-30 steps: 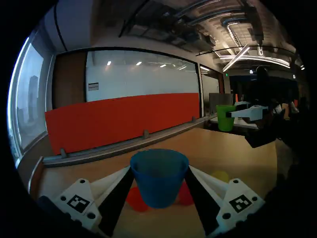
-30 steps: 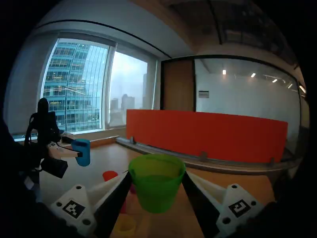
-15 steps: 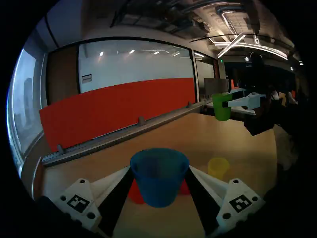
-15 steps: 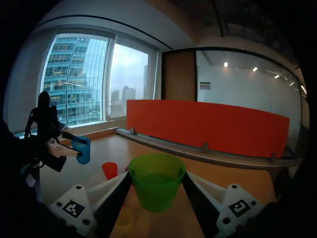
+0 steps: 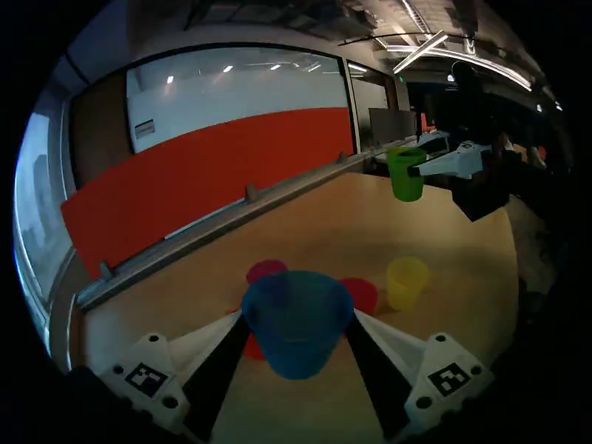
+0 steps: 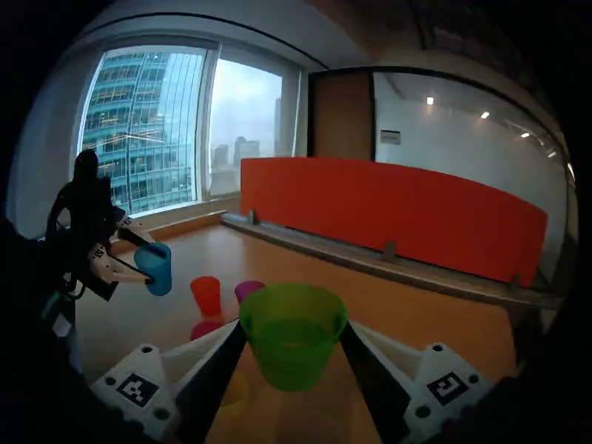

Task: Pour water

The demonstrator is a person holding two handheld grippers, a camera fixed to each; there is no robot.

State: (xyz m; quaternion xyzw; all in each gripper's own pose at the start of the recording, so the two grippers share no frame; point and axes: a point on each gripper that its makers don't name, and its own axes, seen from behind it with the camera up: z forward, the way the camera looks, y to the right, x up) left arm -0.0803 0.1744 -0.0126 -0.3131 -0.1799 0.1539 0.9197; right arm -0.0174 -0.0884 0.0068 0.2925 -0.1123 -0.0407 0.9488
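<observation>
Left gripper view has the left gripper closed round a blue cup, both fingers pressing its sides, the cup upright and held clear above the wooden table. Right gripper view shows the same arrangement on the other hand: the right gripper clamps a green cup, also upright and off the table. Whether either cup has water in it I cannot tell; the green one looks paler low down inside, but that may only be light through the plastic.

Below and between the two grippers, small cups stand on the table near one another: a yellow cup, a red cup and a purple cup.

The two held cups are well apart, with neither rim tilted, so I judge the task to be at the carrying stage, with pouring not yet begun. The next move calls for bringing one held cup over its target, either the other held cup or one on the table, setting its lip just above that rim, then tipping slowly so the stream lands inside.
</observation>
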